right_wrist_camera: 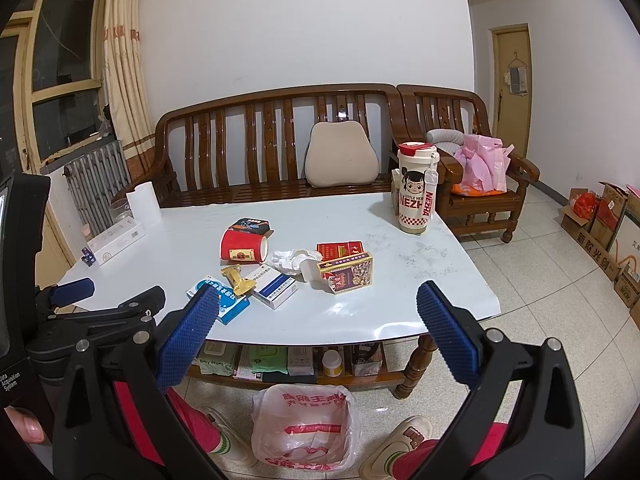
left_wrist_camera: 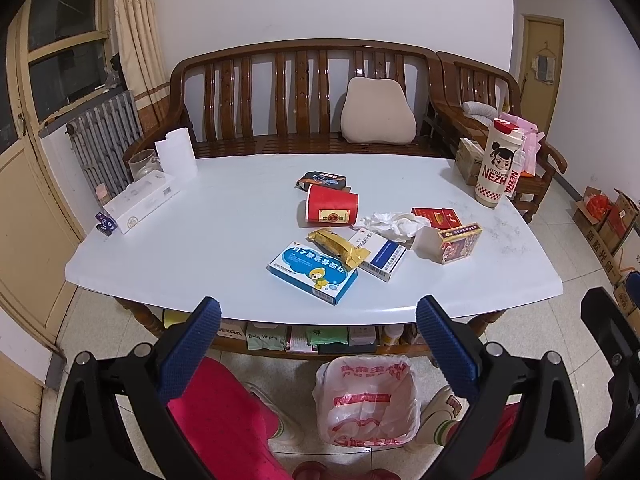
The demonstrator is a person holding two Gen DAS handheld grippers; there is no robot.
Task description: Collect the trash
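Trash lies mid-table: a tipped red paper cup [left_wrist_camera: 332, 208] [right_wrist_camera: 242, 250], a crumpled white tissue [left_wrist_camera: 394, 224] [right_wrist_camera: 292, 260], a gold wrapper [left_wrist_camera: 338, 246] [right_wrist_camera: 239, 280], a blue medicine box [left_wrist_camera: 312, 274] [right_wrist_camera: 222, 300], a white-blue box [left_wrist_camera: 380, 254] [right_wrist_camera: 275, 286], a dark box [left_wrist_camera: 321, 180] [right_wrist_camera: 250, 226], a red cigarette pack [left_wrist_camera: 436, 217] [right_wrist_camera: 340, 249] and a purple-gold box [left_wrist_camera: 458, 242] [right_wrist_camera: 348, 272]. A bin lined with a white bag [left_wrist_camera: 366, 402] [right_wrist_camera: 306, 426] stands on the floor before the table. My left gripper [left_wrist_camera: 318, 348] and right gripper [right_wrist_camera: 318, 340] are open, empty, short of the table's near edge.
A white table [left_wrist_camera: 200, 248] stands before a wooden sofa [left_wrist_camera: 304, 92]. A Nezha bottle [left_wrist_camera: 498, 160] [right_wrist_camera: 416, 188] stands at the back right. A paper roll [left_wrist_camera: 176, 154], a jar [left_wrist_camera: 142, 164] and a white box [left_wrist_camera: 140, 202] sit back left. Cardboard boxes [right_wrist_camera: 604, 228] line the right wall. The person's legs flank the bin.
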